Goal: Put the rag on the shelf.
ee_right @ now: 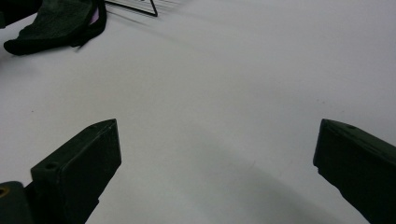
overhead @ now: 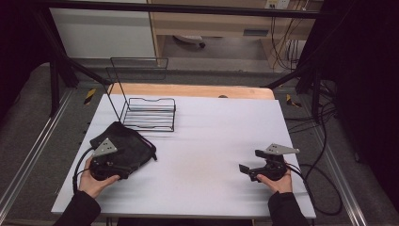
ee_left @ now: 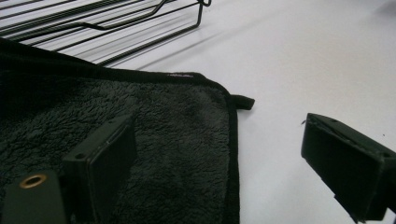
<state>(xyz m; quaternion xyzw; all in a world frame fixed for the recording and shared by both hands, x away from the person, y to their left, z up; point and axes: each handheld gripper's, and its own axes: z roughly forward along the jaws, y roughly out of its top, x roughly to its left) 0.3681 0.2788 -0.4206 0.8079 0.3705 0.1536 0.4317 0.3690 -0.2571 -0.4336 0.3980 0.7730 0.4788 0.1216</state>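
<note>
Two grippers sit low over the white table (overhead: 202, 141), and I read both as spread wide with nothing clamped.

My left gripper (ee_left: 219, 163) hovers at the black fleece cloth (ee_left: 140, 135). Looking along its jaws, the one on the left of the left gripper view stands over the fuzzy surface of the cloth, while the other stands over bare table, past the cloth's bound edge. That edge runs up between the two jaws, nearer the left one, and ends at a corner ahead of them where a small loop tab (ee_left: 243, 102) sticks out. Whether the jaw over the fleece touches it I cannot tell. Neither pad presses on the fabric. Beyond the cloth's far edge, ahead and to the left of the jaws, lies the black wire rack (ee_left: 116, 28), close to the cloth.

From the high view, the left gripper (overhead: 123, 165) rests at the near side of the crumpled cloth (overhead: 129, 141), with the rack (overhead: 150, 113) just behind it.

My right gripper (ee_right: 217, 154) has its jaws far apart over plain table, nothing between them. Far ahead and off to the left of those jaws I see the cloth (ee_right: 56, 23) and one corner of the rack (ee_right: 140, 7). In the high view this gripper (overhead: 249, 172) lies well apart from the cloth.
</note>
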